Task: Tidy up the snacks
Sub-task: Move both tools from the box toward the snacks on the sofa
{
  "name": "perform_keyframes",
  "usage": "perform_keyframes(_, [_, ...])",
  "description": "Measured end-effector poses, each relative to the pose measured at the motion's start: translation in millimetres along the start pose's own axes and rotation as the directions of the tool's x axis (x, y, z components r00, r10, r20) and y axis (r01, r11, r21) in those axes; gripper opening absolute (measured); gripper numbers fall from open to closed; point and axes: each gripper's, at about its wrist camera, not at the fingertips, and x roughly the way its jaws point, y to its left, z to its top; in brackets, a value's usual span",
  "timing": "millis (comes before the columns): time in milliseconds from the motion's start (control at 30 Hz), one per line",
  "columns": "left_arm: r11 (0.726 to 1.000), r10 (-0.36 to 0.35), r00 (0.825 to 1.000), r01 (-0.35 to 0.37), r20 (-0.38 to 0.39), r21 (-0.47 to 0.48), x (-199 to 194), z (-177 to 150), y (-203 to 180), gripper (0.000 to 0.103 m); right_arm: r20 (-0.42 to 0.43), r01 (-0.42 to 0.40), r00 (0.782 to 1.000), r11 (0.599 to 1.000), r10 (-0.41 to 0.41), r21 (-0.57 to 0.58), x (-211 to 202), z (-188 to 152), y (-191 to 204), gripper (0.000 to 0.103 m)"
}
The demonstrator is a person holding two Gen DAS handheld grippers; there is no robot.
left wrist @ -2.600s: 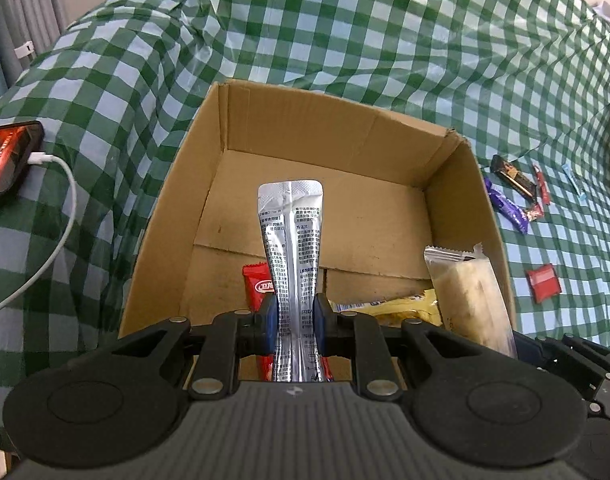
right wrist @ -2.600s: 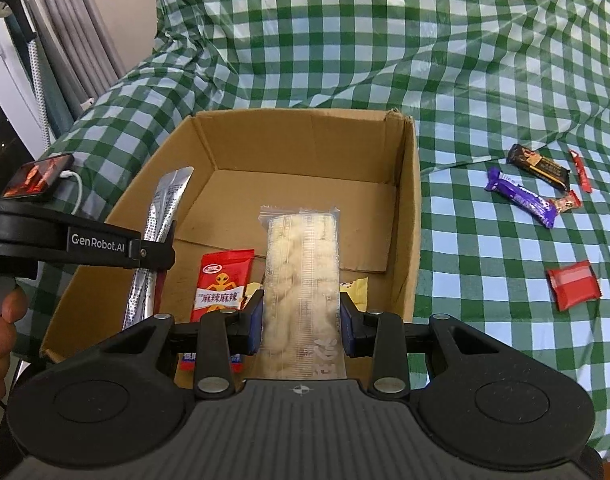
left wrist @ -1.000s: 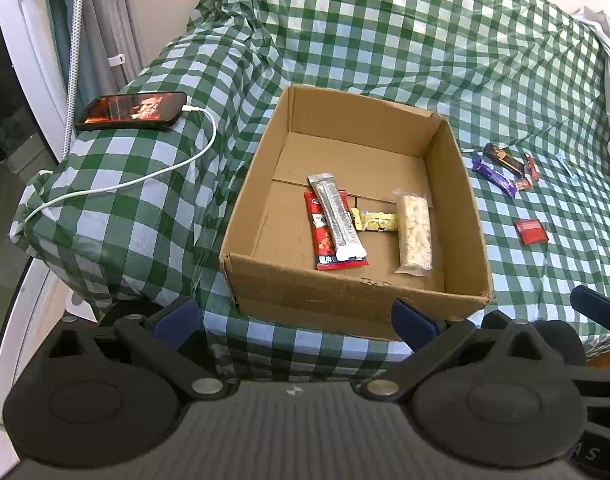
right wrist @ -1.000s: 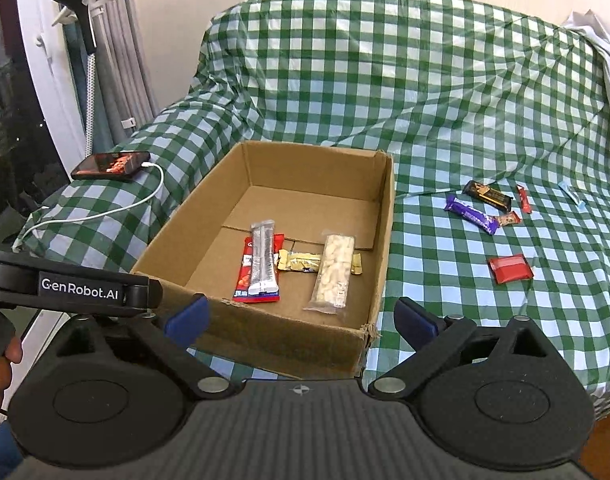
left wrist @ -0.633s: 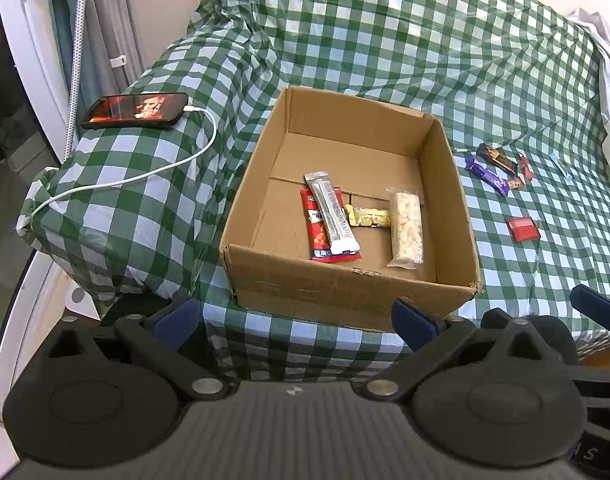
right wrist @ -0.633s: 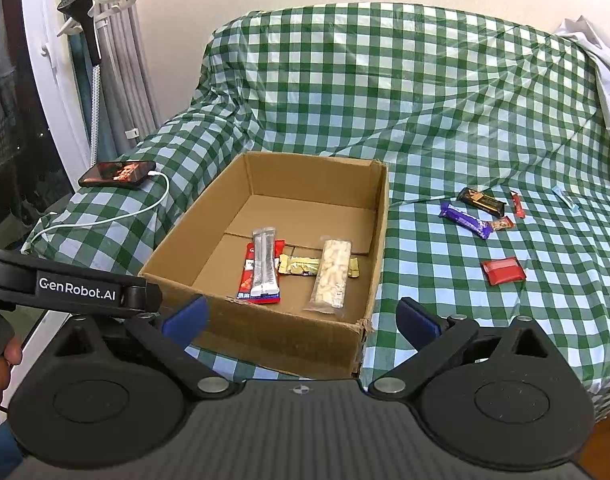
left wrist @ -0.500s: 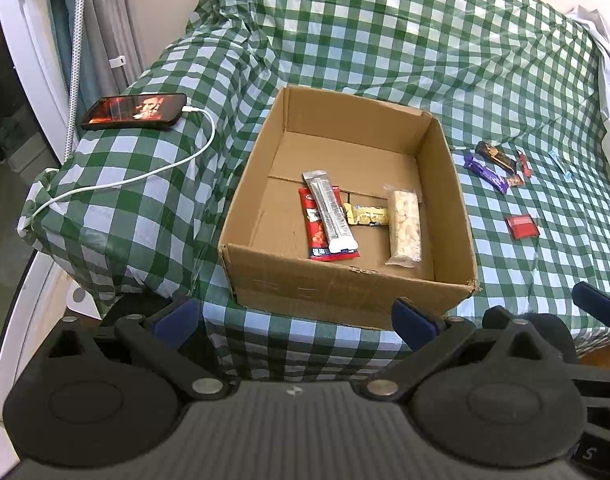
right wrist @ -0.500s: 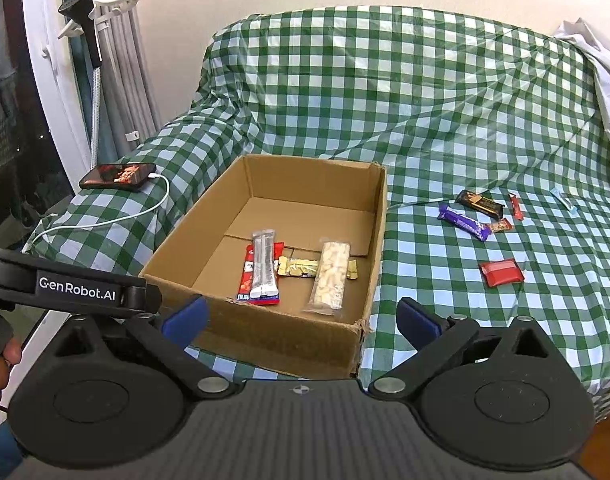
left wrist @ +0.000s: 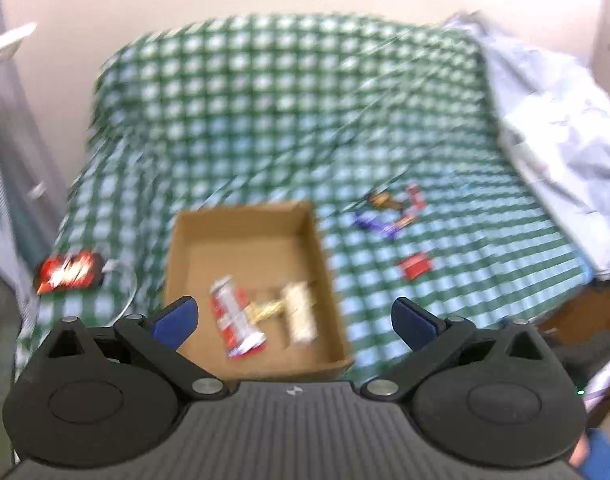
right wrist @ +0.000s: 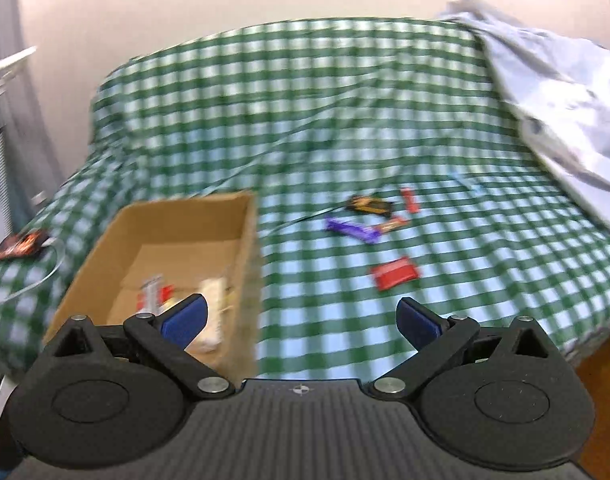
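Note:
Both views are blurred by motion. A cardboard box (left wrist: 193, 240) (right wrist: 241, 216) rests on the green checked cloth (left wrist: 265, 128). In it lie a silver stick pack on a red packet (left wrist: 235, 320), a small gold packet (left wrist: 265, 310) and a pale cracker bar (left wrist: 301, 312). On the cloth to the right are a purple bar (right wrist: 351, 230), a dark bar (right wrist: 369, 205), a thin red stick (right wrist: 410, 200) and a red square packet (right wrist: 395, 274). My left gripper (left wrist: 295, 318) is open and empty, pulled back from the box. My right gripper (right wrist: 301, 320) is also open and empty, facing the loose snacks.
A phone (left wrist: 69, 272) with a white cable lies on the cloth left of the box. A pale crumpled sheet (right wrist: 565, 92) covers the right side. The cloth drops off at the near right edge, with a wooden floor (right wrist: 601, 364) below. A wall stands behind.
Both grippers let go of their packs into the box, opened and drew back. Since half a second ago both cameras have swung up and to the right; the box has shifted left in view.

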Motion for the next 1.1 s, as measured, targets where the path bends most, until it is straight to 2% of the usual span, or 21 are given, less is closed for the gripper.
perform_keyframes(100, [0.998, -0.064, 0.998, 0.064, 0.015, -0.001, -10, 30, -26, 0.103, 0.007, 0.044, 0.999, 0.999, -0.045, 0.017, 12, 8, -22, 0.1])
perform_keyframes(233, [0.996, -0.078, 0.996, 0.076, 0.032, 0.054, -3, 64, -63, 0.103, -0.007, 0.095, 0.995, 0.994, -0.095, 0.054, 36, 19, -52, 0.1])
perform_keyframes(333, [0.989, -0.121, 0.993, 0.119, 0.012, 0.084, 10, 83, -85, 0.103, -0.034, 0.114, 0.993, 0.988, -0.111, 0.103, 54, 25, -73, 0.1])
perform_keyframes(467, [0.983, -0.167, 0.986, 0.169, -0.027, 0.069, 35, 103, -102, 0.103, -0.062, 0.148, 0.988, 0.98, -0.141, 0.131, 77, 29, -95, 0.1])
perform_keyframes(600, [0.989, -0.137, 0.989, 0.14, -0.058, 0.051, 68, 124, -112, 0.103, -0.079, 0.179, 0.983, 0.971, -0.168, 0.157, 99, 33, -116, 0.1])
perform_keyframes(733, [0.995, -0.091, 0.995, 0.092, -0.047, 0.027, 98, 143, -121, 0.103, -0.101, 0.209, 0.976, 0.958, -0.192, 0.196, 127, 37, -135, 0.1])
perform_keyframes(800, [0.997, -0.064, 0.995, 0.067, -0.081, 0.032, 117, 150, -129, 0.103, -0.112, 0.217, 0.974, 0.953, -0.197, 0.211, 142, 38, -142, 0.1])
perform_keyframes(867, [0.995, -0.086, 0.989, 0.092, -0.118, 0.048, 134, 153, -135, 0.103, -0.126, 0.222, 0.972, 0.95, -0.198, 0.218, 158, 38, -147, 0.1])
perform_keyframes(933, [0.992, -0.103, 0.989, 0.11, -0.103, 0.06, 141, 158, -137, 0.103, -0.145, 0.225, 0.97, 0.95, -0.197, 0.215, 178, 37, -149, 0.1])
perform_keyframes(1000, [0.994, -0.097, 0.992, 0.101, -0.085, 0.044, 154, 165, -134, 0.103, -0.169, 0.233, 0.965, 0.95, -0.2, 0.207, 200, 35, -149, 0.1])
perform_keyframes(1100, [0.995, -0.098, 0.99, 0.098, -0.104, 0.001, 188, 176, -124, 0.103, -0.197, 0.218, 0.964, 0.956, -0.18, 0.196, 237, 32, -145, 0.1])
